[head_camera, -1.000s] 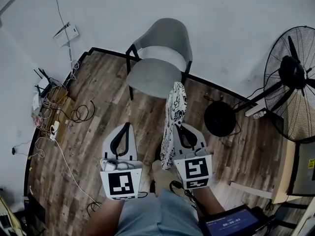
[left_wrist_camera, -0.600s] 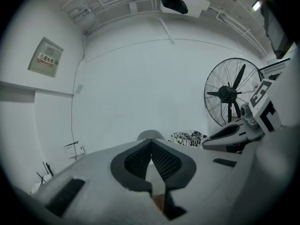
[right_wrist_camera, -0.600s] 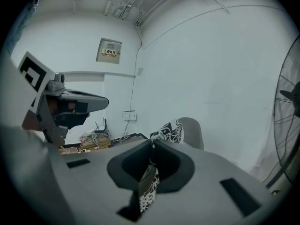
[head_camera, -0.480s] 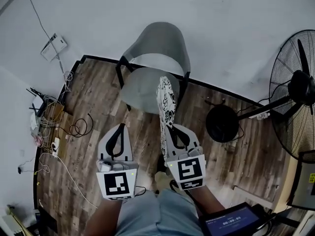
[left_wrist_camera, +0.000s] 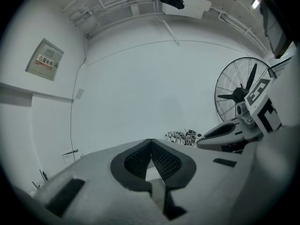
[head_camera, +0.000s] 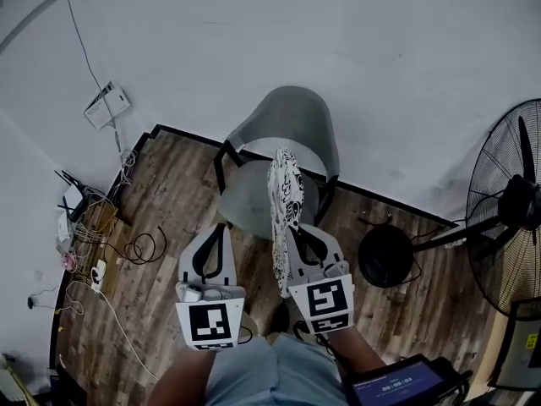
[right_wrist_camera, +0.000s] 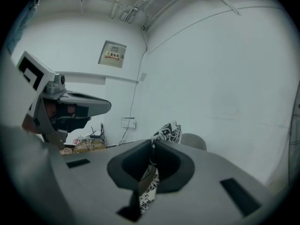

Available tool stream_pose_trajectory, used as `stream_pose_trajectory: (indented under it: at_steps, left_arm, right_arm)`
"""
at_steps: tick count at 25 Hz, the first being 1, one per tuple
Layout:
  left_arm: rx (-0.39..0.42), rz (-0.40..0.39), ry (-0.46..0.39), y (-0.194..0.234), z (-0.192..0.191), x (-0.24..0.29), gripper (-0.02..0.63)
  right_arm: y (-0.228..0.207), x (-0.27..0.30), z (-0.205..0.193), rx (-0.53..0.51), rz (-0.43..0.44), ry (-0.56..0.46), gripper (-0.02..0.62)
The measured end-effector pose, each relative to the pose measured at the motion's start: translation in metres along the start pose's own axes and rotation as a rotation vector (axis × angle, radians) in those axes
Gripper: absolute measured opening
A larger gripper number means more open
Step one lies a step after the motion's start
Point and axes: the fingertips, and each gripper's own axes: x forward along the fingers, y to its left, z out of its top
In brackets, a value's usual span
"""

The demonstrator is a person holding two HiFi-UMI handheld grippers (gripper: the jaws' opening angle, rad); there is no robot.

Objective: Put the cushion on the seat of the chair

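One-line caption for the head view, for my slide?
Right tool shut on the black-and-white patterned cushion, held on edge by the grey chair; left tool shut and empty.

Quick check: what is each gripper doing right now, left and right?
Left gripper: closed, nothing between its jaws.
Right gripper: closed on the edge of the patterned cushion, holding it up on edge above the floor.

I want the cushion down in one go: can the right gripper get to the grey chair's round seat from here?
Probably yes. The right gripper, shut on the black-and-white patterned cushion, faces the grey chair's seat with nothing visible between them; the shut left gripper stands aside.
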Motion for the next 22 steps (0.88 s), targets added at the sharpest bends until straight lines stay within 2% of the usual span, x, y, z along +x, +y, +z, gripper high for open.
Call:
stream_pose_trajectory:
  at_steps: [2, 9, 16, 22]
  left_arm:
    - [-0.022, -0.003, 0.011, 0.010, -0.004, 0.009, 0.009]
    - [0.020, -0.044, 0.010, 0.046, -0.022, 0.060, 0.009]
    - [-0.025, -0.091, 0.034, 0.092, -0.043, 0.129, 0.009]
    - [-0.013, -0.114, 0.082, 0.131, -0.068, 0.178, 0.009]
  right_arm:
    - [0.001, 0.013, 0.004, -0.004, -0.004, 0.004, 0.015]
    - [-0.001, 0.071, 0.001, 0.001, -0.048, 0.056, 0.015]
    - [-0.003, 0.148, -0.002, 0.017, -0.082, 0.113, 0.015]
    - [-0.009, 0.219, -0.010, 0.046, -0.091, 0.161, 0.015]
